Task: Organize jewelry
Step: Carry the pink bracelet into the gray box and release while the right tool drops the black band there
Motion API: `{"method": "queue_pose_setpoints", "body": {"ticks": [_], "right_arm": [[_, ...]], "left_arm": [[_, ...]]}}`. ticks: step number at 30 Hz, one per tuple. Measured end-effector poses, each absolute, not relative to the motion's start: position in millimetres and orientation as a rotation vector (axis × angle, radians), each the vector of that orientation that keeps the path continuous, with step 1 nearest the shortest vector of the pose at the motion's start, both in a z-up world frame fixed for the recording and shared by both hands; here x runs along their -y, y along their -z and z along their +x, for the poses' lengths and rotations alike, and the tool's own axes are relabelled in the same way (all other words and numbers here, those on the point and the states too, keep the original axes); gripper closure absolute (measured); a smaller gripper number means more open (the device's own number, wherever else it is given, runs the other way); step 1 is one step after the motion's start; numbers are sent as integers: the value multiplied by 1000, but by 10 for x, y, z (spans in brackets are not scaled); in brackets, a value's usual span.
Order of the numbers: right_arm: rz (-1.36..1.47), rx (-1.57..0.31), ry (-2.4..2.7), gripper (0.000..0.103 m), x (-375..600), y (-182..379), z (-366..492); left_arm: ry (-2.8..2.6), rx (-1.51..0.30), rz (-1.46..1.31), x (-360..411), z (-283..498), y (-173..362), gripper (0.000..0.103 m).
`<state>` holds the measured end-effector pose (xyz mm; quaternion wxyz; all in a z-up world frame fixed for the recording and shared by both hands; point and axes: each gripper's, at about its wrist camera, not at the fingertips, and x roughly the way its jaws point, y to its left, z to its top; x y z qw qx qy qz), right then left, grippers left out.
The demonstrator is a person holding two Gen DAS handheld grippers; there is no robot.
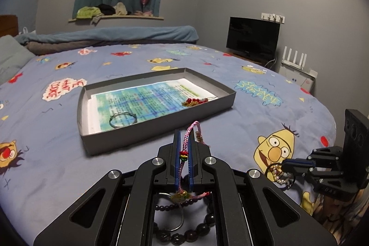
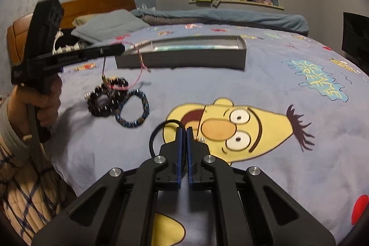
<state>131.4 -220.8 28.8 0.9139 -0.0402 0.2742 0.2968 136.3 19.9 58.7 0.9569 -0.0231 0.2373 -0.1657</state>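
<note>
Blue cartoon-print bedsheet (image 1: 92, 167) carries my shallow grey cardboard tray (image 1: 221, 87). My left gripper (image 1: 183, 144) pinches the pink braided cord bracelet (image 1: 189, 130), raised clear for the tray; my right gripper (image 2: 183, 130) clamps a black cord bracelet (image 2: 159, 128) against the sheet.

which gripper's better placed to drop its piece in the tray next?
Left. The left gripper is shut on the pink braided bracelet, lifted just short of the grey tray. The right gripper is shut on a black cord piece, low on the bedspread, farther away.
</note>
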Motion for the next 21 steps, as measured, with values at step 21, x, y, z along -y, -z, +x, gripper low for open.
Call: {"method": "queue_pose_setpoints", "body": {"ticks": [21], "right_arm": [[0,-447,-624,99,2145,-697,1654]], "left_arm": [[304,-430,-49,-369,1353,-684,97]]}}
